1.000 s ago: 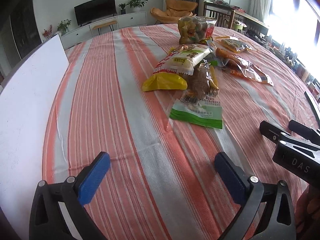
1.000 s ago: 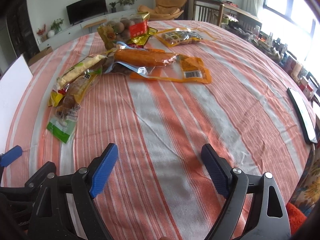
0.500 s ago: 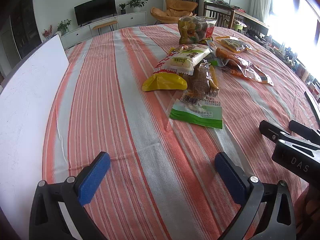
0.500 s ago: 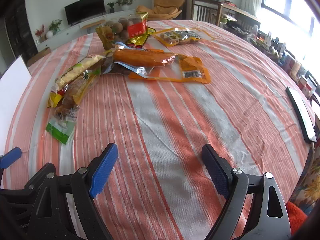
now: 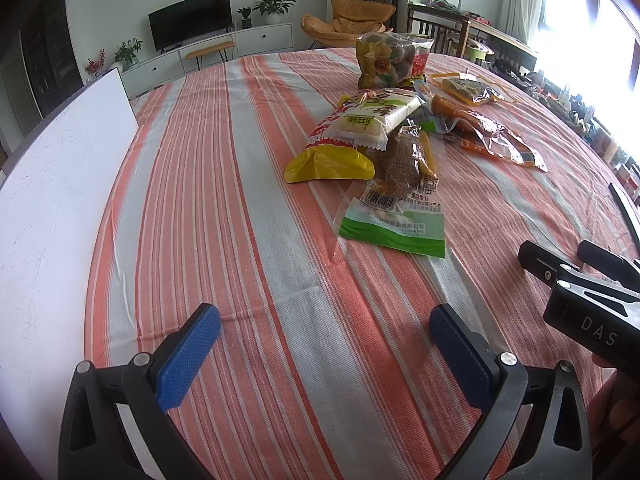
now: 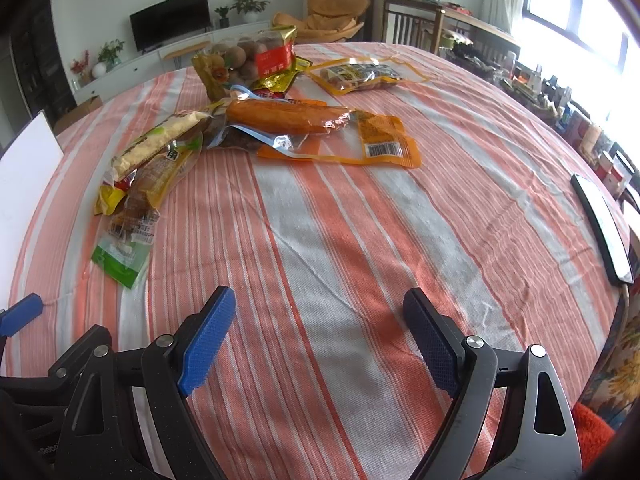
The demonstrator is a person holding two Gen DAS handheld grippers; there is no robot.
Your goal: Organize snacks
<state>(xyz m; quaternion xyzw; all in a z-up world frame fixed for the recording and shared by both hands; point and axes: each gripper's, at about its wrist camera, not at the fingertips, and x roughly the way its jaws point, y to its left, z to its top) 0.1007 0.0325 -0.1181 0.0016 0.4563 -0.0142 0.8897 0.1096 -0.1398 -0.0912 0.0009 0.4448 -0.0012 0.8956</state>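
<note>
Hovering over a striped surface (image 5: 240, 208), both tools empty.
Left tool (image 5: 324, 344) and right tool (image 6: 316, 328) spread wide at frame bottom; snack packets (image 5: 384, 152) piled upper centre.

The tablecloth (image 5: 224, 208) under both grippers is coarse woven cloth, matt. Ahead of them the snack packs (image 6: 304, 120) are glossy, crinkled plastic film, partly clear. The left gripper (image 5: 324, 344) has matt black plastic arms with textured blue pads (image 5: 188, 356) and shiny metal rivets. Left of it, a matt, scuffed white board (image 5: 52, 200)
</note>
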